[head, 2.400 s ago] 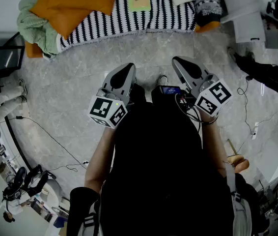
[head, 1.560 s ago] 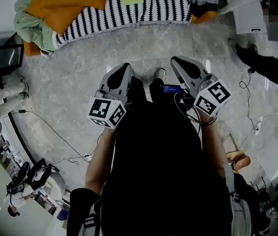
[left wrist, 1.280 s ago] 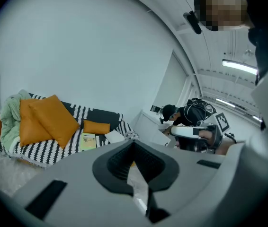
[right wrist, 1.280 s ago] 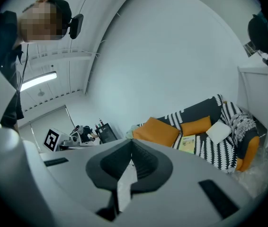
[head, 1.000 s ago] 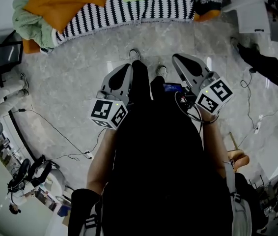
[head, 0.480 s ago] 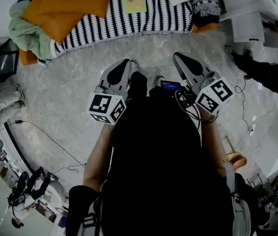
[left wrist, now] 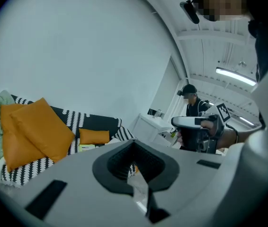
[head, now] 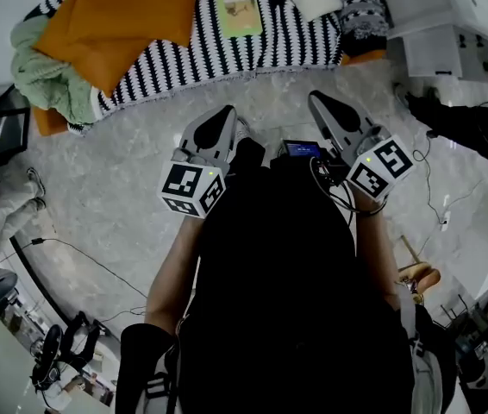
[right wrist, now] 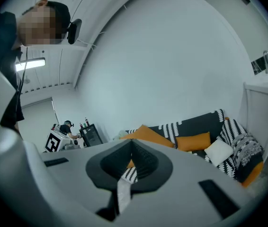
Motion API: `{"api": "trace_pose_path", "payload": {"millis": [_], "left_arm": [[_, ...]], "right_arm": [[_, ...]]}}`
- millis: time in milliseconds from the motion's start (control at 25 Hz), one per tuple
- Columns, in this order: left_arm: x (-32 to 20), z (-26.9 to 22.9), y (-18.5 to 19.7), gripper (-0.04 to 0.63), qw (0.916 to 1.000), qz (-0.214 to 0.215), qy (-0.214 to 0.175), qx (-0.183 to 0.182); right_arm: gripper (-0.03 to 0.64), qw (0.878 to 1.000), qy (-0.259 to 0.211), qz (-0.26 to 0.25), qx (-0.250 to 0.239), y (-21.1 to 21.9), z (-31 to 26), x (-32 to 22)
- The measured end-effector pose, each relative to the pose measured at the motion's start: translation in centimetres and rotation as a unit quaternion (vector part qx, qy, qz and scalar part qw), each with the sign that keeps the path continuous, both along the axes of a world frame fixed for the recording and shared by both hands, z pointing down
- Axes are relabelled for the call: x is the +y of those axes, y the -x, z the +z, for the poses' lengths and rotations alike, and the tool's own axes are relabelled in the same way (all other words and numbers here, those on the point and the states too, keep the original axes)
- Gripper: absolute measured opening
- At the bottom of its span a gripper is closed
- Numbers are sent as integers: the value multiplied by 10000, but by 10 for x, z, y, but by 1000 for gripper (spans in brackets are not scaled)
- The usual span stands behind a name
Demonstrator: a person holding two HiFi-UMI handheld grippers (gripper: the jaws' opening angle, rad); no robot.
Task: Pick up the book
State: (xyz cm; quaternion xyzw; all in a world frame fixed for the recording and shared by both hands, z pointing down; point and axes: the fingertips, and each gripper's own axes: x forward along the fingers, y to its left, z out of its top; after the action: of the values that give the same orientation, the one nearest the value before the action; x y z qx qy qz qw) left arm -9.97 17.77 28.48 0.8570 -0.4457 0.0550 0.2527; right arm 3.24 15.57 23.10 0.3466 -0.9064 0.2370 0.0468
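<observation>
On striped sofa (head: 289, 37): book (head: 240, 10) lying flat | left tongs (head: 226, 111) closed, empty | right tongs (head: 316, 98) seemingly closed, empty

From the person's head, one camera looks steeply down over the left hand-held gripper (head: 223, 115) and right hand-held gripper (head: 316, 102) to the floor (head: 123, 171). Each gripper camera sits close behind its own jaws, facing nearly level across the room; all three catch the striped sofa (head: 296, 37) and orange cushions (head: 115, 15).
</observation>
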Motion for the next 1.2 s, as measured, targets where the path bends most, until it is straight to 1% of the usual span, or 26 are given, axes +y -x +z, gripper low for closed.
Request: {"api": "trace_pose_path", "payload": {"millis": [160, 360, 440, 520, 600, 840, 1120, 1200], "left_arm": [[-10, 4, 9, 14, 9997, 249, 13, -41], [-14, 7, 14, 14, 9992, 375, 78, -65], [-14, 7, 11, 14, 9989, 470, 45, -7], [-11, 5, 6, 14, 9980, 621, -26, 127], [-10, 5, 2, 14, 9975, 692, -43, 164], [-18, 14, -2, 14, 9984, 563, 88, 45], [-57, 10, -7, 14, 9992, 346, 174, -58], [-69, 9, -10, 14, 9993, 298, 208, -39]], "right_arm": [[17, 9999, 14, 137, 67, 15, 2, -10], [17, 9998, 107, 120, 152, 27, 3, -9], [17, 9997, 153, 121, 174, 27, 6, -8], [17, 9996, 194, 120, 155, 26, 8, -8], [17, 9996, 220, 123, 134, 24, 10, -11], [17, 9998, 191, 87, 51, 16, 12, -32], [17, 9999, 113, -9, -103, 7, 8, -78], [17, 9998, 120, -59, -134, 5, 8, -91]]}}
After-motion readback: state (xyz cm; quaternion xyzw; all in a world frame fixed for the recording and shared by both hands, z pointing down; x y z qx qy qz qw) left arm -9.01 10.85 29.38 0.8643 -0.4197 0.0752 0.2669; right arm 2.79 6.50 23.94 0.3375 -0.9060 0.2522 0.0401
